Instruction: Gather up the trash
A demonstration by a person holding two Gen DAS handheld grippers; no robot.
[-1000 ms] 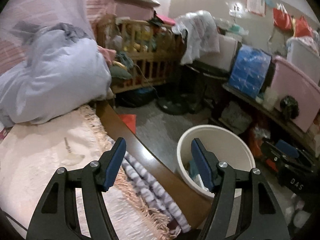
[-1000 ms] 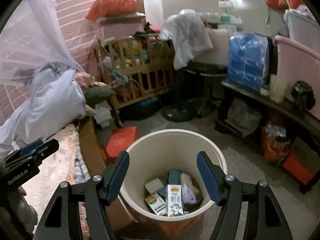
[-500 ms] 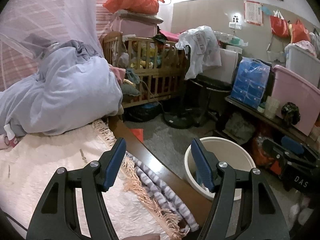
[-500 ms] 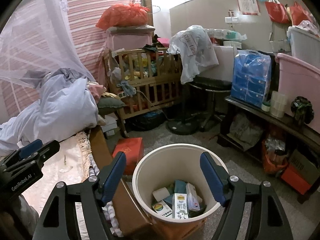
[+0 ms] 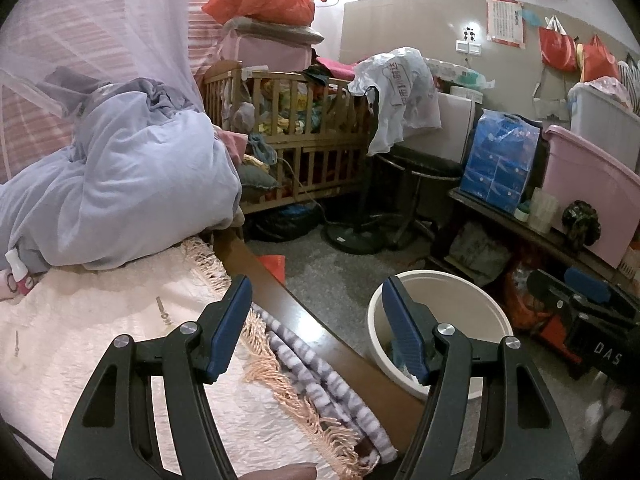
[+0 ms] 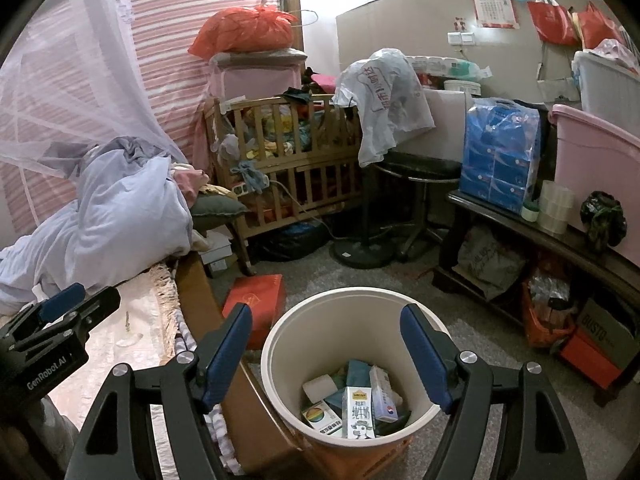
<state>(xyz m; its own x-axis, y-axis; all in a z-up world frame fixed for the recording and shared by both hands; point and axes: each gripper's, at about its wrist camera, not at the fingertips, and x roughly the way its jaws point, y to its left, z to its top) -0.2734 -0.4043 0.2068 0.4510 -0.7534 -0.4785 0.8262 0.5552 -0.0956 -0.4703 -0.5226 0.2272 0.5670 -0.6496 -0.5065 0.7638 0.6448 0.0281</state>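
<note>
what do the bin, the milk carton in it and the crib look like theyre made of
Bin: probably plastic; smooth, seamless cream wall with a matte sheen and an orange base. Milk carton: most likely coated paperboard; sharp folded edges and printed flat faces with a slight gloss. Crib: wood; tan slats and rails, apparently lightly varnished, though grain is too small to tell.
</note>
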